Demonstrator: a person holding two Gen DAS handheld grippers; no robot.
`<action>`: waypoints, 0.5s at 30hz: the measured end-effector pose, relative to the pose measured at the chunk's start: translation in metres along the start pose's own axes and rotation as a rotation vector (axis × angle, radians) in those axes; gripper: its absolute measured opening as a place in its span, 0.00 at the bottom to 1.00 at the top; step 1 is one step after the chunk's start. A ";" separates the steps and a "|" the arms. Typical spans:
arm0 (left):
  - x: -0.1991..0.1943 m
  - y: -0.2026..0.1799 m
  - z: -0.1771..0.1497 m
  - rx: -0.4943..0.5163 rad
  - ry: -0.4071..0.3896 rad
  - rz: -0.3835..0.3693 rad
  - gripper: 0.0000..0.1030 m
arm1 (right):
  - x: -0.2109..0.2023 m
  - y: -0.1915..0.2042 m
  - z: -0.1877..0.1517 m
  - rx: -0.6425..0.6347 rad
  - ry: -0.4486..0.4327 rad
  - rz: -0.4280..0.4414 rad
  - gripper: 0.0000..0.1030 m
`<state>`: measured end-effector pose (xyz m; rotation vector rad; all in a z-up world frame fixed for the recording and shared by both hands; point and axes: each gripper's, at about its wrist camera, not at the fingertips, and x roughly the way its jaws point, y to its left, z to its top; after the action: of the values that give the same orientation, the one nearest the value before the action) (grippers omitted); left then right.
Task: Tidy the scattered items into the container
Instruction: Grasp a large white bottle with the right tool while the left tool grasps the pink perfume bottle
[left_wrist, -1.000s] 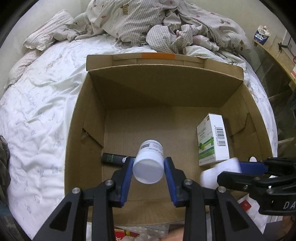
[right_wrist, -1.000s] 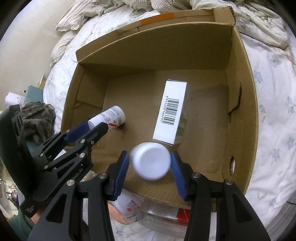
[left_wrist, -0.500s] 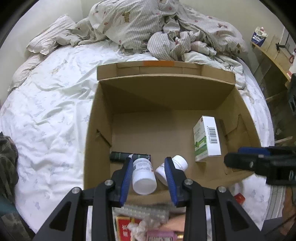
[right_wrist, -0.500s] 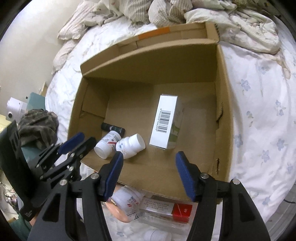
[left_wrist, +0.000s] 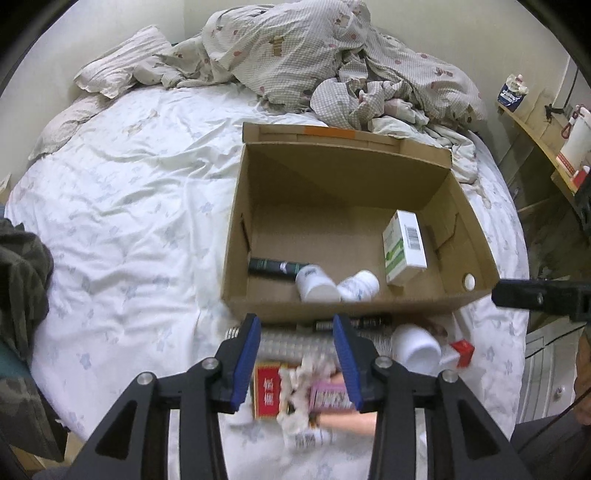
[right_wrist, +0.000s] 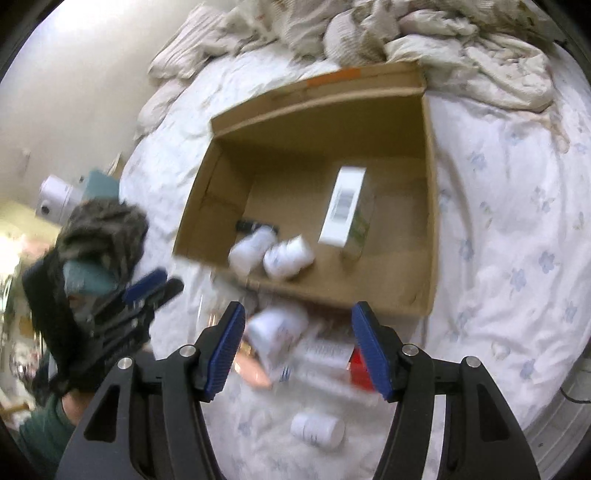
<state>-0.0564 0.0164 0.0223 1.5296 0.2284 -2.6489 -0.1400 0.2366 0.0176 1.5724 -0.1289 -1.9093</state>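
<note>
Hovering both grippers, left gripper (left_wrist: 296, 336) and right gripper (right_wrist: 298, 325), jaws wide, empty. I centre right over white bottle (right_wrist: 277, 330) beside cardboard box (right_wrist: 430, 206), then close.

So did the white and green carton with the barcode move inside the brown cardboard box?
No. The white and green carton lies by the right wall of the brown cardboard box, as a second ago; only the camera pulled back.

Both wrist views look down, sharing the cardboard box (left_wrist: 354, 306) (right_wrist: 332, 295).
</note>
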 end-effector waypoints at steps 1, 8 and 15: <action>0.000 0.001 -0.005 0.000 0.005 -0.001 0.41 | 0.001 0.002 -0.004 -0.011 0.009 -0.004 0.63; 0.002 0.013 -0.027 -0.023 0.035 0.004 0.41 | 0.037 0.023 -0.029 -0.135 0.073 -0.069 0.66; -0.001 0.022 -0.049 -0.026 0.060 0.012 0.45 | 0.069 0.045 -0.027 -0.205 0.086 -0.142 0.77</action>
<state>-0.0112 0.0031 -0.0034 1.5990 0.2552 -2.5829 -0.1009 0.1731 -0.0274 1.5558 0.2140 -1.8909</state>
